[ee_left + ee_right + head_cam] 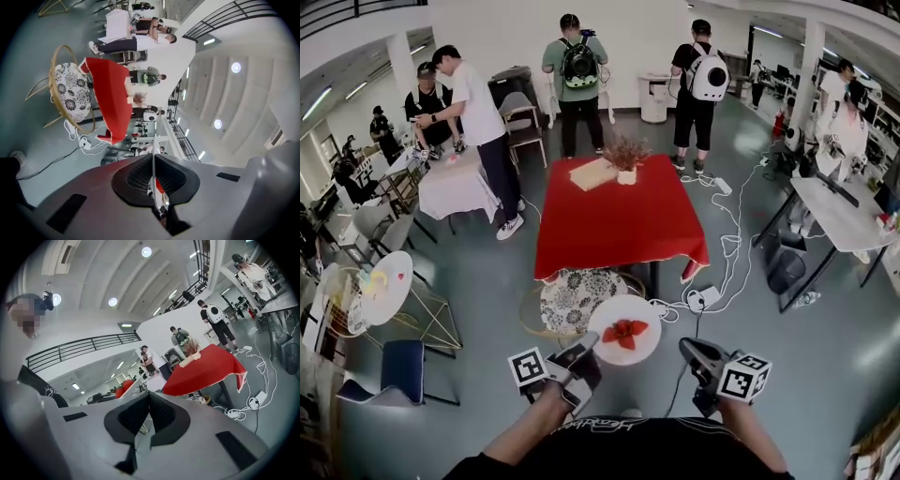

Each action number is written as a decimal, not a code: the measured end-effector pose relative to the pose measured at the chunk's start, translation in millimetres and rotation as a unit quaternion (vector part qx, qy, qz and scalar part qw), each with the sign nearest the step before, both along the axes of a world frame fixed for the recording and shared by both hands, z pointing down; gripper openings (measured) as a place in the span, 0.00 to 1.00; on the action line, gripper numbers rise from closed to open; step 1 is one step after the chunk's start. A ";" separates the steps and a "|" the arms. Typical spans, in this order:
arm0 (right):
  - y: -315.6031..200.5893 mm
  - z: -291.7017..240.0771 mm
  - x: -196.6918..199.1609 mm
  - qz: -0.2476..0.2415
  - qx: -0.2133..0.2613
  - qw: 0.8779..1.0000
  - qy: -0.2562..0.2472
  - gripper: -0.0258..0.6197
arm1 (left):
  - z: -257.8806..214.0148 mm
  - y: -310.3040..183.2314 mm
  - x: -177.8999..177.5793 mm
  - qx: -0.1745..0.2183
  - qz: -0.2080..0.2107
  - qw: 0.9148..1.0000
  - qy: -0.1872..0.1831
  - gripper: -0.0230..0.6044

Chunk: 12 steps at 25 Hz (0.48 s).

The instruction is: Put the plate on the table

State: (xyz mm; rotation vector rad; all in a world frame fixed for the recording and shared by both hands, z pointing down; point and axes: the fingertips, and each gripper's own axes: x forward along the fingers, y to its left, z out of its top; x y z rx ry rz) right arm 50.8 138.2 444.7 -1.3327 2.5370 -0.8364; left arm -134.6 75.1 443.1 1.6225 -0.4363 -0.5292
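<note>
Risk: the plate hangs from a single rim grip; a tilt could let it slip or spill the red piece lying on it, and the cushioned chair stands in front of the counter's near edge
Left claw: clamped on the plate's rim
Right claw: jaws together, empty, near the plate
Plate: in the air, short of the counter's near edge, by the chair

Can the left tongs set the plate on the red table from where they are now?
Probably not yet. The left tongs grip the plate by its rim, but the red table stands well ahead of them, with the patterned chair in between. The tabletop's near side looks bare.
</note>
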 end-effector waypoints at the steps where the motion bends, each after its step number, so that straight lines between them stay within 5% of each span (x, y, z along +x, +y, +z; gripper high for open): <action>1: -14.1 -2.5 -0.2 0.002 0.003 1.000 0.002 0.05 | -1.5 -15.7 0.1 0.003 0.001 1.000 0.001 0.06; 12: -74.8 2.8 1.5 0.018 -0.018 1.000 0.014 0.05 | 4.4 -91.0 -1.6 -0.003 0.012 1.000 0.012 0.06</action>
